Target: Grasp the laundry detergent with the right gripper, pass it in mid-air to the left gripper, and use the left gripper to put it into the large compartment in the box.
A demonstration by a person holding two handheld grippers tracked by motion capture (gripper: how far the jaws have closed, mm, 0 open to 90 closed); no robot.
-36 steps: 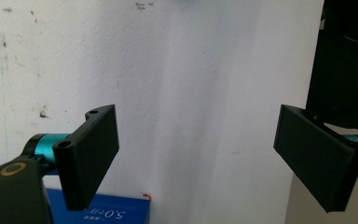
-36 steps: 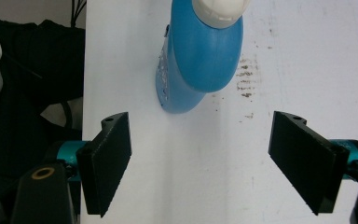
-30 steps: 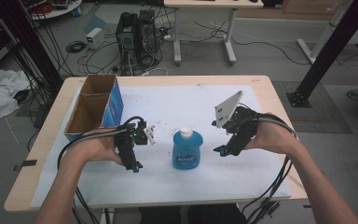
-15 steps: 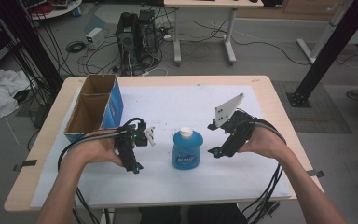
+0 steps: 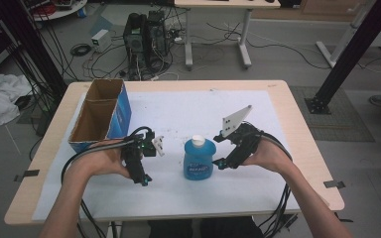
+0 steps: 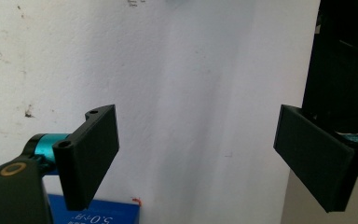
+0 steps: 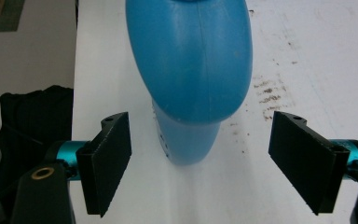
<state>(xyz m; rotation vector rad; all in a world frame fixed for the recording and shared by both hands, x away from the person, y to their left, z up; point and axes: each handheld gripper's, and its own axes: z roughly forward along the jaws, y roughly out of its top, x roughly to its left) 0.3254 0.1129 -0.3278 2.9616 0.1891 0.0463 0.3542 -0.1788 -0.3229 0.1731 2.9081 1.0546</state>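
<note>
One bottle (image 7: 189, 70) between right claw (image 7: 200, 168) jaws.

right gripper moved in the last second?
Yes. In the high view the right gripper has come in leftward toward the blue bottle, which stayed put; its open jaws now sit just beside the bottle's right side, not touching.

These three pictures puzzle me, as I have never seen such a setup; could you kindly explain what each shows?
A person sits at a table holding a hand-operated two-jaw tool in each hand. The high view looks down from above: left gripper, right gripper, a blue bottle with a white cap standing between them, and an open cardboard box at the left. The other two pictures come from cameras riding on the grippers. The right gripper view faces the bottle, jaws open and apart from it. Nothing is held.
</note>
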